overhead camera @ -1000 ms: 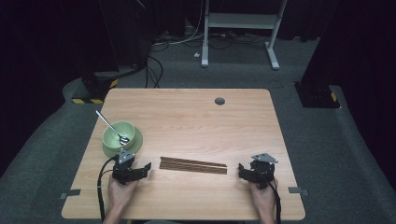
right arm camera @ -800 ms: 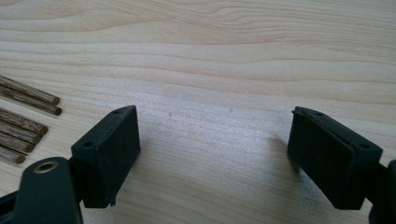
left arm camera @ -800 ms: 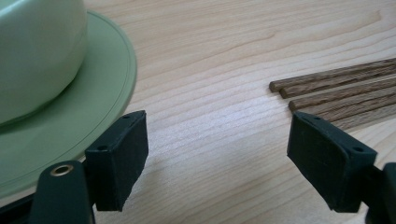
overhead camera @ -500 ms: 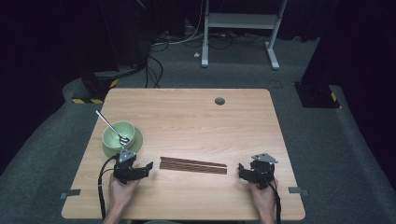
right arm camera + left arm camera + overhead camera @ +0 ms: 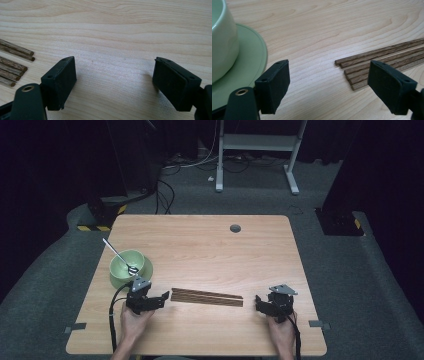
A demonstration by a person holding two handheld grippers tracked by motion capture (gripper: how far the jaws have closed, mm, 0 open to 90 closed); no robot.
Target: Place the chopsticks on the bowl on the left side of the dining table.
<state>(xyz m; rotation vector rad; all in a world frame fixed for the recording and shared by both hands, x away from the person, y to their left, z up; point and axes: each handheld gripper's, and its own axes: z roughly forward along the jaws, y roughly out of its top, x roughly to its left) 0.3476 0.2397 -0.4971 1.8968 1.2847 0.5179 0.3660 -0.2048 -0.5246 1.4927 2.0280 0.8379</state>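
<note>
Flanking the chopsticks point(image 5: 207, 297) low on the table point(image 5: 210, 245): left hand-held gripper point(image 5: 162, 298) and right hand-held gripper point(image 5: 258, 301); both wide open, empty.

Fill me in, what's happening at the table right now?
A person holds a claw in each hand at the near edge of the table. The left claw and right claw are both open and empty, flanking a row of wooden chopsticks lying flat. A green bowl with a spoon sits on its saucer, untouched.
</note>
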